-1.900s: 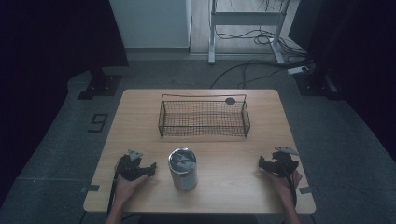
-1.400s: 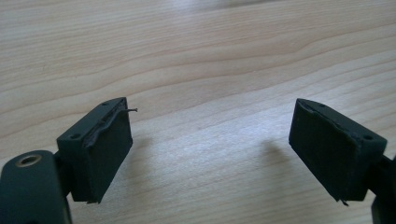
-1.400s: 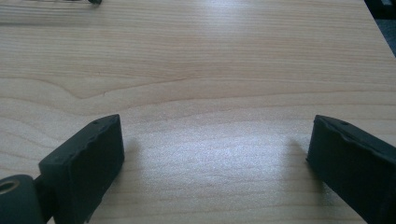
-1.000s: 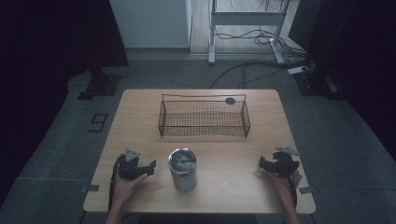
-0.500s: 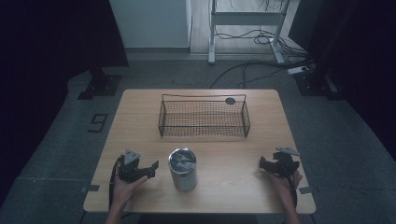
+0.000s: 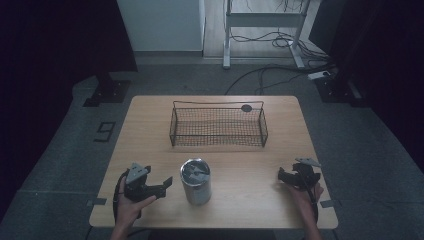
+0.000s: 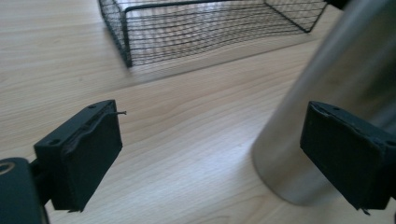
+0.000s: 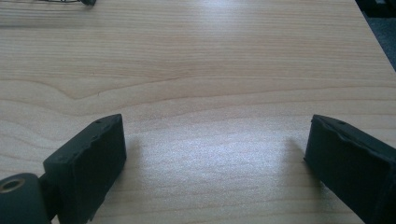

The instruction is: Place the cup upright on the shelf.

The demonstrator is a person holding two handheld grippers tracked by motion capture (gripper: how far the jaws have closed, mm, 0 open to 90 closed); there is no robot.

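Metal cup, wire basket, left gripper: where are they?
Metal cup [image 6: 195,182], high view, on its steel side.
Wire basket [image 6: 218,127], high view, on its mesh floor.
Left gripper [image 6: 168,184], high view, between its open jaws.

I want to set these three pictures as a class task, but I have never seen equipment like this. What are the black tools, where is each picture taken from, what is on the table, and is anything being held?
No robot arm here: a person sits at a wooden table with a hand-held two-jaw gripper in each hand. The high view comes from a fixed camera above, looking down. It shows the left gripper and the right gripper near the table's front edge. The other two pictures come from small cameras riding on the grippers, looking along their black jaws.

On the table are a wire basket toward the far side and a metal cup standing nearer the person. A small dark round thing lies behind the basket; I cannot tell what it is.

Nothing is held. Both grippers are open. In the left gripper view the cup stands just ahead of one jaw.
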